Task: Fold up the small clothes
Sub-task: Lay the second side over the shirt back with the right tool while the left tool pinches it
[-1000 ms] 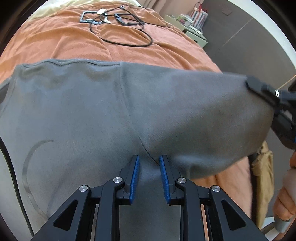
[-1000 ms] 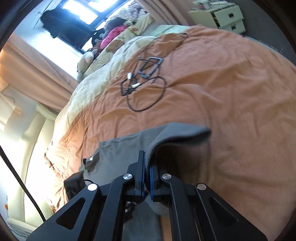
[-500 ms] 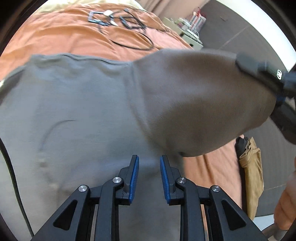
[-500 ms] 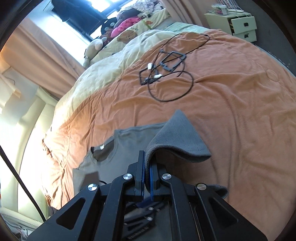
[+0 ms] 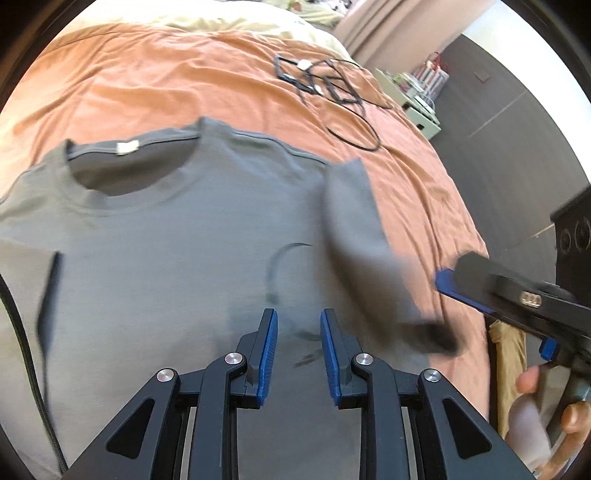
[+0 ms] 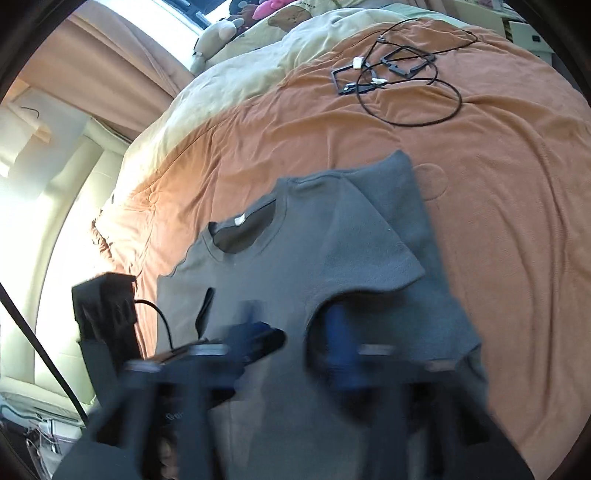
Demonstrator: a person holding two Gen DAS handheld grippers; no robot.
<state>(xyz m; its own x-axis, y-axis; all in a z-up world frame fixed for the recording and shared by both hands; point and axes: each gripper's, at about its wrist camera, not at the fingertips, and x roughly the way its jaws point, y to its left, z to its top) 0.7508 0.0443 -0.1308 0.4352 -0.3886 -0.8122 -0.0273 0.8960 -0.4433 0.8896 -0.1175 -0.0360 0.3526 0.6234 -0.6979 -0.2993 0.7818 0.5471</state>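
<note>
A small grey T-shirt (image 5: 192, 236) lies flat on the orange bedspread (image 5: 155, 85), neck opening toward the far side. Its right sleeve (image 5: 354, 229) is folded inward over the body; in the right wrist view it lies as a flap (image 6: 365, 254). My left gripper (image 5: 298, 354) is open and empty, low over the shirt's chest print. My right gripper (image 6: 295, 343) is open and empty, blurred by motion, over the shirt's lower part. It also shows at the right edge of the left wrist view (image 5: 498, 295).
A black cable with small black frames (image 6: 399, 77) lies on the bedspread beyond the shirt. A cream duvet and soft toys (image 6: 236, 33) lie at the bed's head. A bedside cabinet (image 5: 417, 107) stands past the bed's right edge.
The right gripper carried the sleeve inward over the shirt, opened and let it go. The sleeve now lies folded on the body. The left gripper rose and pulled back, still open.
</note>
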